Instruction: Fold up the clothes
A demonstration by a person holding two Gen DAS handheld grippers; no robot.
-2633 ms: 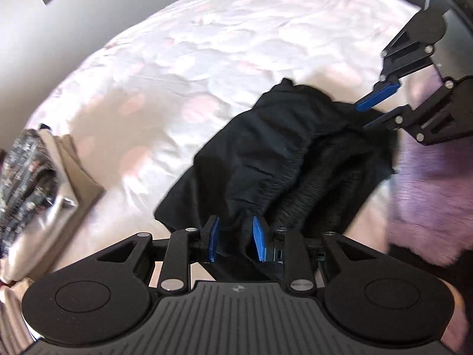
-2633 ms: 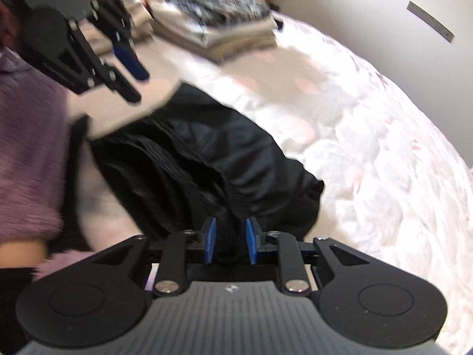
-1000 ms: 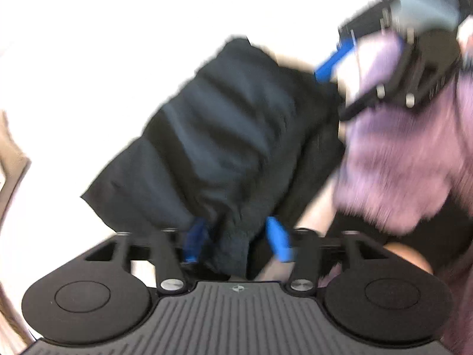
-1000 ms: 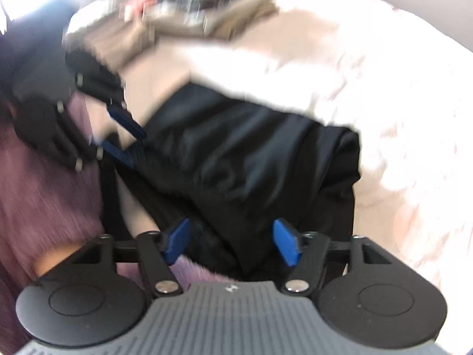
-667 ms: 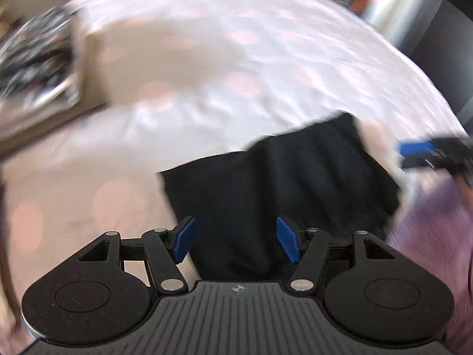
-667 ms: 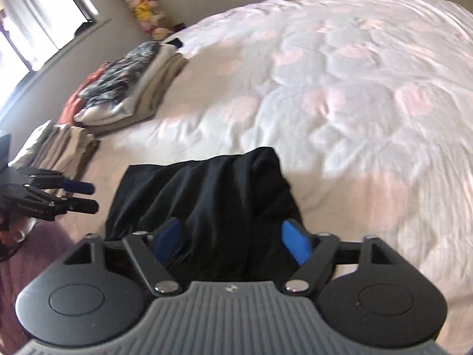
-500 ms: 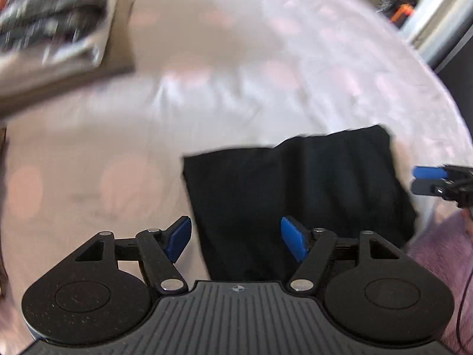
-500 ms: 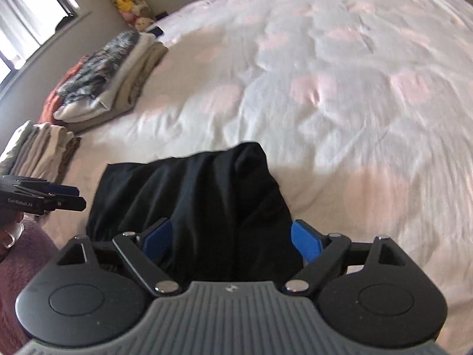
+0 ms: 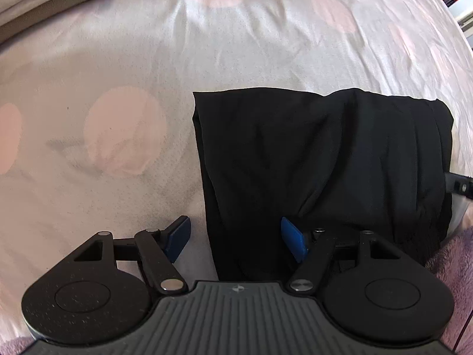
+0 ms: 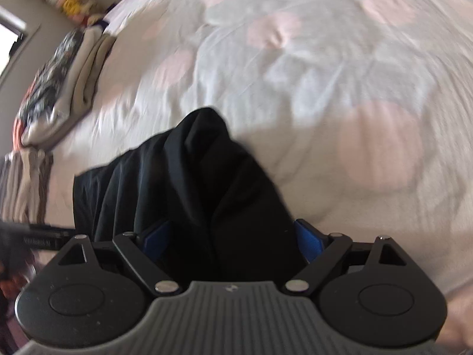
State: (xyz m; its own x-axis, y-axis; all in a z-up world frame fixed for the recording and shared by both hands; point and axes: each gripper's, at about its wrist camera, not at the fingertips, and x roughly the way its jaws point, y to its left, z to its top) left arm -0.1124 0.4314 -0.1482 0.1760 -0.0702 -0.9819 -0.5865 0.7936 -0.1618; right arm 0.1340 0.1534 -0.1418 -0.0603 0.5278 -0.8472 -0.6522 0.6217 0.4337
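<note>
Black garment laid out on the bed — both claws wide, holding nothing.

The black garment (image 9: pixel 322 159) lies as a rough rectangle on the pink-spotted bedspread (image 9: pixel 118 94), filling the lower right of the left view. The left gripper (image 9: pixel 236 236) straddles its near left edge; the right gripper (image 10: pixel 233 236) stands wide over the bunched near end. A fold looks just set down — next, likely regrip an edge and fold again. Folded stacks (image 10: pixel 56 85) sit at upper left.
</note>
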